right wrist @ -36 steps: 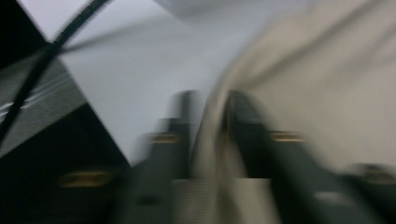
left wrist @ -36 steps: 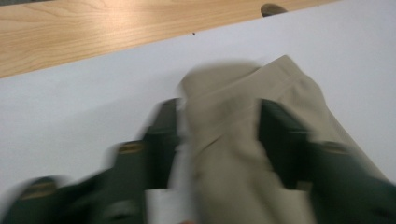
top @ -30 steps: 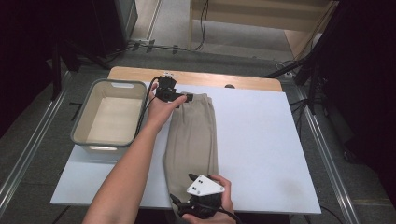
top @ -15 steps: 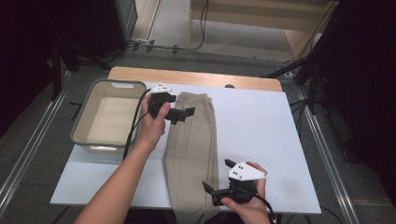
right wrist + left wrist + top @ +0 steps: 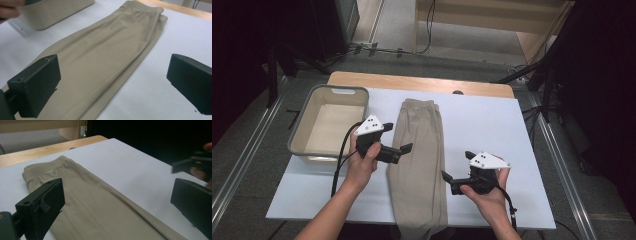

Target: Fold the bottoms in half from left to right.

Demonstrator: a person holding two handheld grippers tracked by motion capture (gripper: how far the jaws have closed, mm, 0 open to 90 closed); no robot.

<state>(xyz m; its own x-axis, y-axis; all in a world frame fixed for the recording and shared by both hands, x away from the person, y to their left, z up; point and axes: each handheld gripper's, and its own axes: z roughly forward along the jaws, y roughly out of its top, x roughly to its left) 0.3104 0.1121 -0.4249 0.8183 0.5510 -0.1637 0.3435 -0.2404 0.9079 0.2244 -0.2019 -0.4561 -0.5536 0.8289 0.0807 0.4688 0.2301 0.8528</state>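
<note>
Lying lengthwise down the white table sheet (image 5: 492,125), the folded beige trousers (image 5: 419,150) show no readable label or print. Beside them, the left gripper (image 5: 399,142) and right gripper (image 5: 457,167) hover with jaws just spread wide, empty, near the grey plastic bin (image 5: 302,132).

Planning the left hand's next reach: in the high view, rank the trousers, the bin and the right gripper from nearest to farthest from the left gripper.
1. Trousers: directly beside the left gripper, under its jaws.
2. Bin: just behind it, on the table's left.
3. Right gripper: across the trousers, at the near right.
</note>
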